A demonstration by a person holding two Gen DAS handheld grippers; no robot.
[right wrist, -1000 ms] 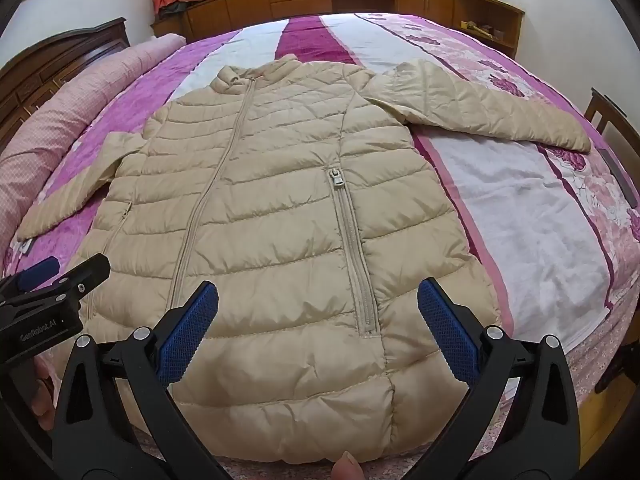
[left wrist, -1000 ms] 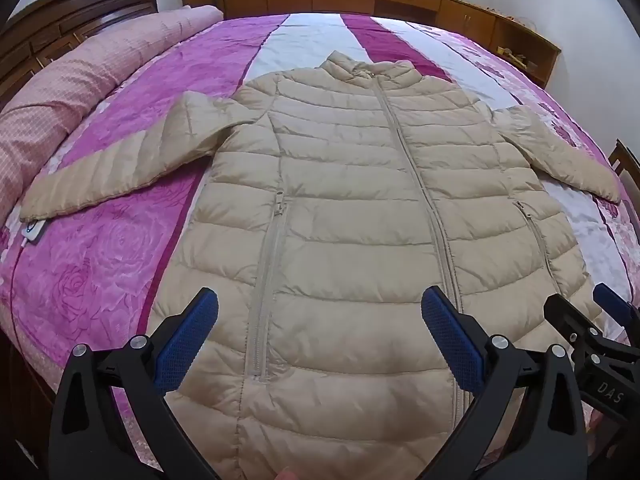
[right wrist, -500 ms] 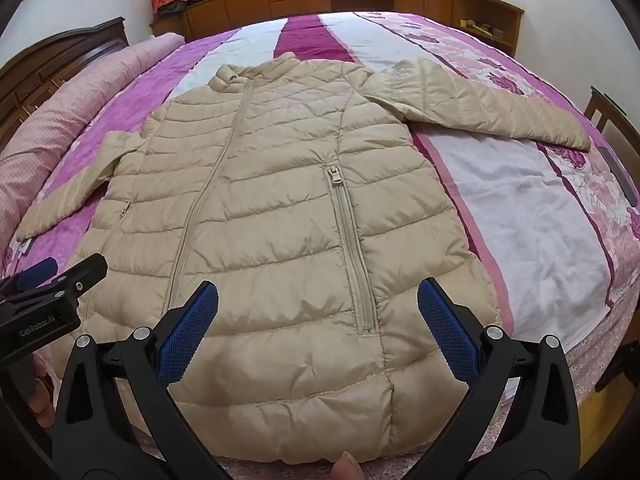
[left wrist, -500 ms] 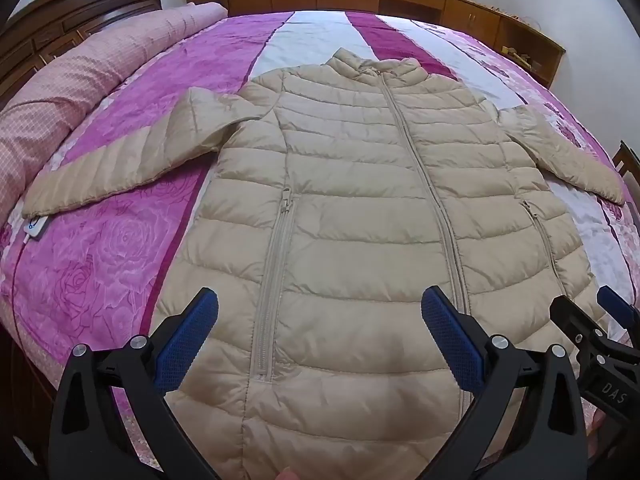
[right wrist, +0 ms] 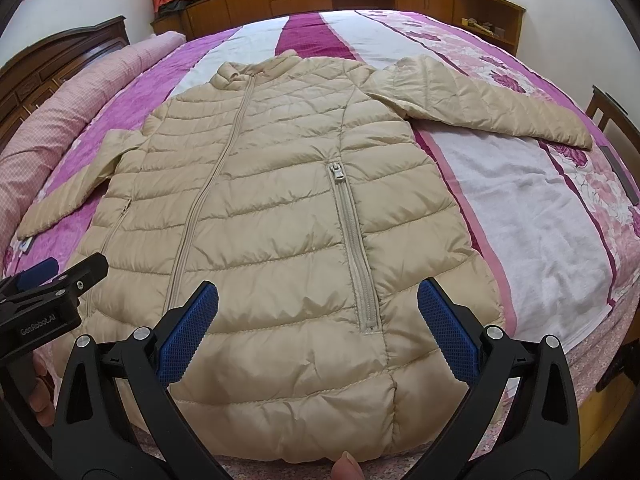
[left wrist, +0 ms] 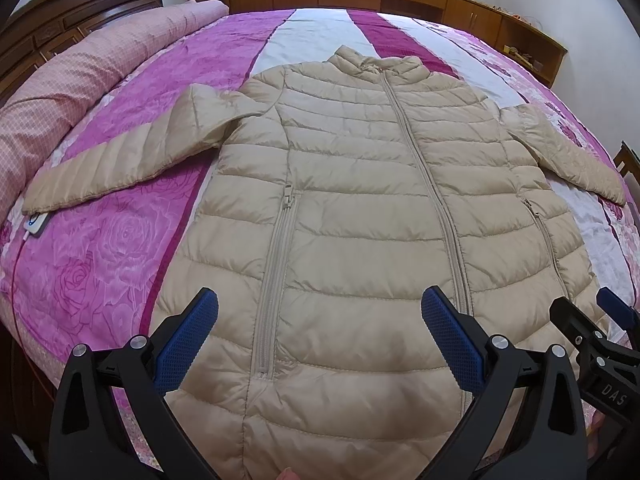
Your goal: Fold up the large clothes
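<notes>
Here the jacket (left wrist: 360, 220) lies flat on the bed (left wrist: 120, 248); left gripper (left wrist: 320, 336) and right gripper (right wrist: 318, 332) hover above its hem, jaws spread wide, gripping nothing.

The beige quilted puffer jacket (left wrist: 360, 208) is smooth cloth with a faint sheen. The pink-and-white floral bedspread (left wrist: 100, 248) looks satiny. The left gripper (left wrist: 320, 336) shows matt black plastic, textured blue pads (left wrist: 188, 336) and metal screws.

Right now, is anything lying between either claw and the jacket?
Nothing visible. The beige jacket lies flat and bare on the bed, and both the left claw and right claw hover open over its hem.
</notes>
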